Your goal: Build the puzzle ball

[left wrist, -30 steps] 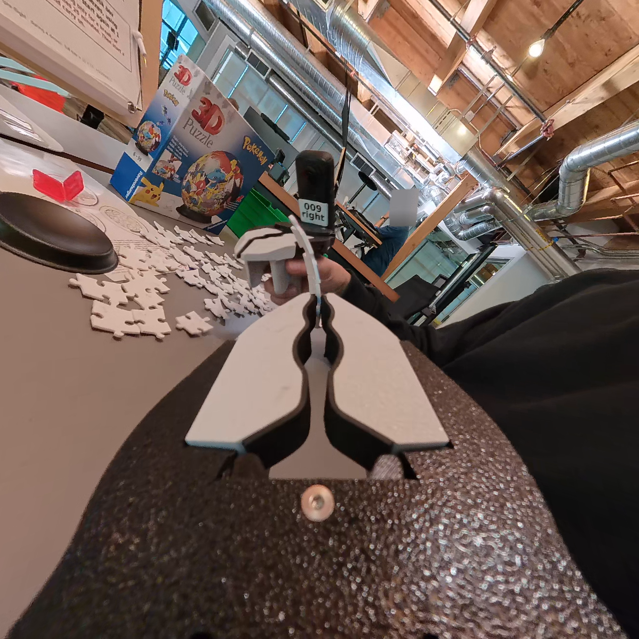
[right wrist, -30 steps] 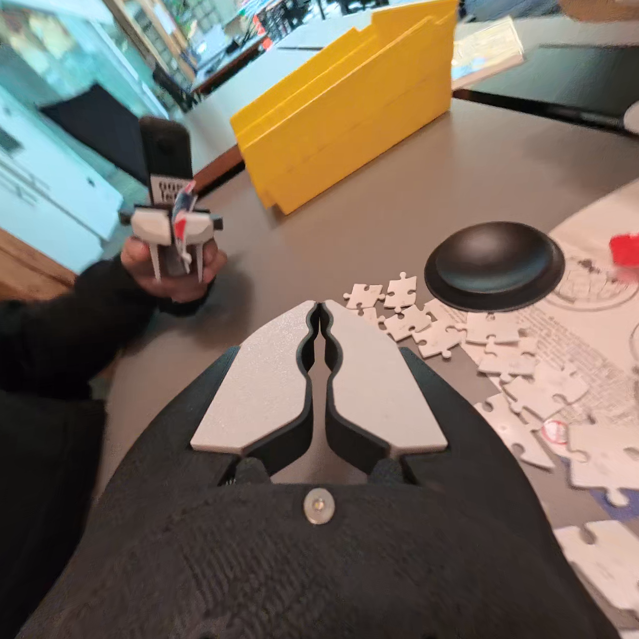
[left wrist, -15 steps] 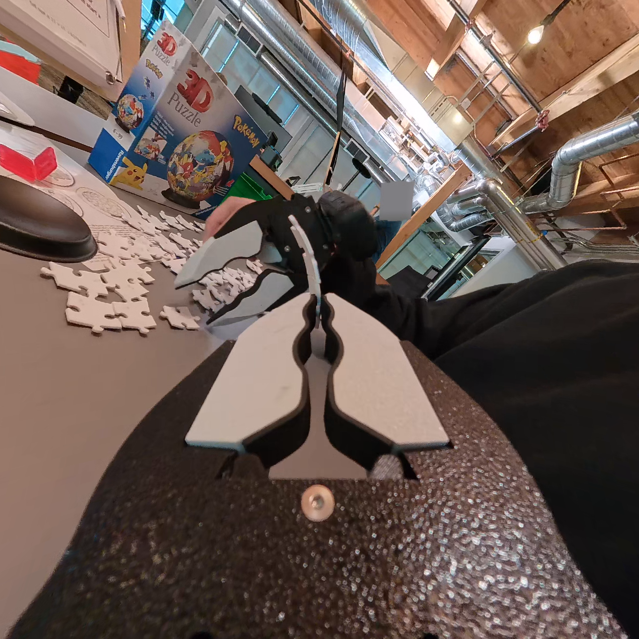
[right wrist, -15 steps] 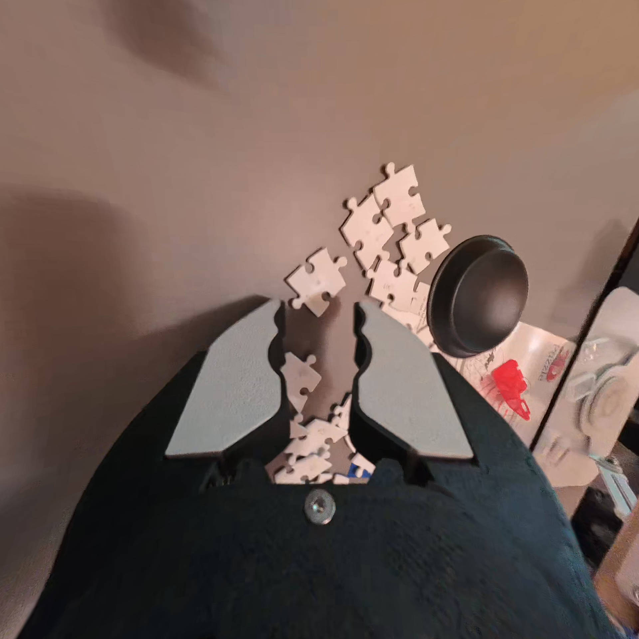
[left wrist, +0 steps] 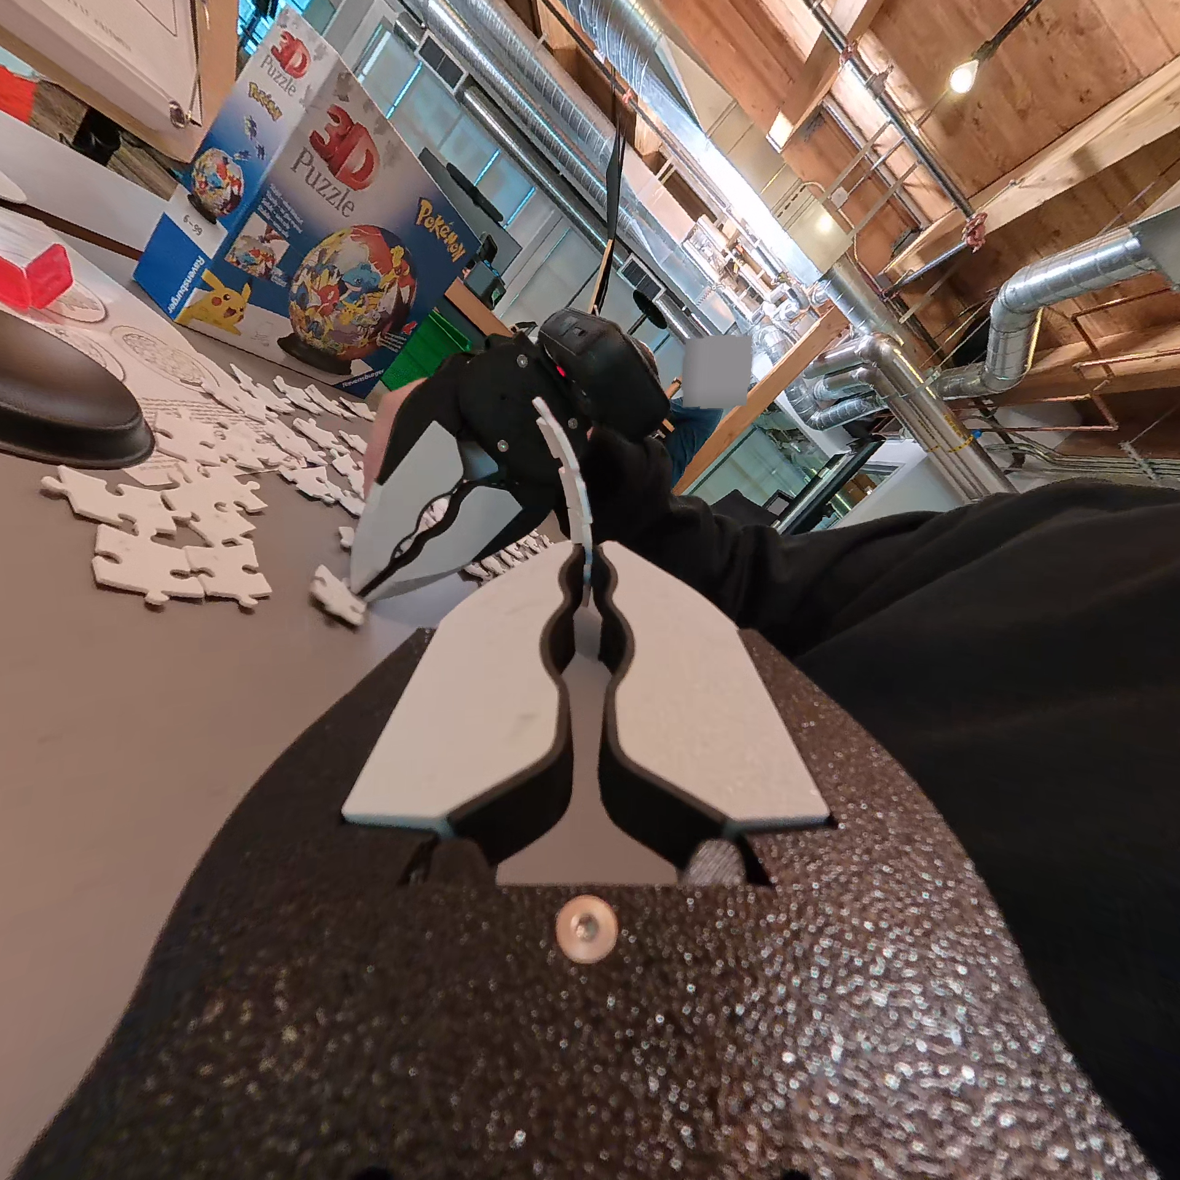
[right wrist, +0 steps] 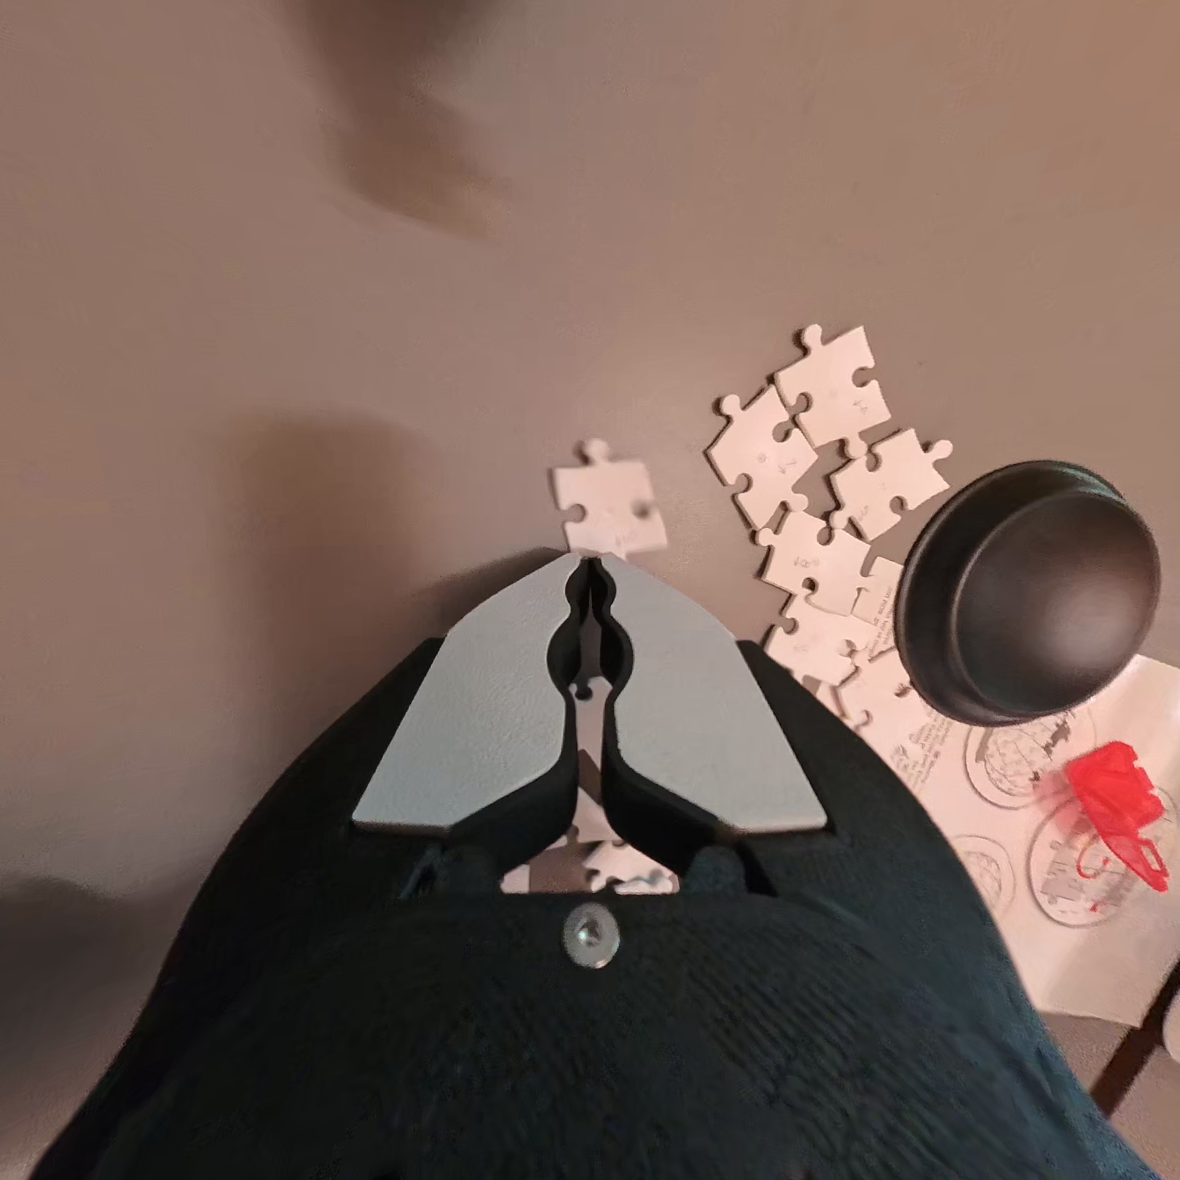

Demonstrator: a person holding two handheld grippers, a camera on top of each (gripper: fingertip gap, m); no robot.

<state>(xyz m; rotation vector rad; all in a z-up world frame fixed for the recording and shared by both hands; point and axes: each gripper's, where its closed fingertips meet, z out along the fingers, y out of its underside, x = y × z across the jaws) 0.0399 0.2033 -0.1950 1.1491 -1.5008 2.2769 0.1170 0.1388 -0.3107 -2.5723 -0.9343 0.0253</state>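
A grey-brown table (right wrist: 319, 319) carries scattered white puzzle pieces (right wrist: 798, 447) and a black dish (right wrist: 1028, 594).

Your left gripper (left wrist: 586, 578) is held above the table, angled upward, jaws closed on a thin curved piece edge-on. Your right gripper (right wrist: 589, 562) points steeply down, tips at the tabletop, jaws pinched together; black sleeve (left wrist: 798, 574) behind.

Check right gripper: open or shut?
Shut. The right gripper has its fingertips pinched on the edge of a white puzzle piece on the table.
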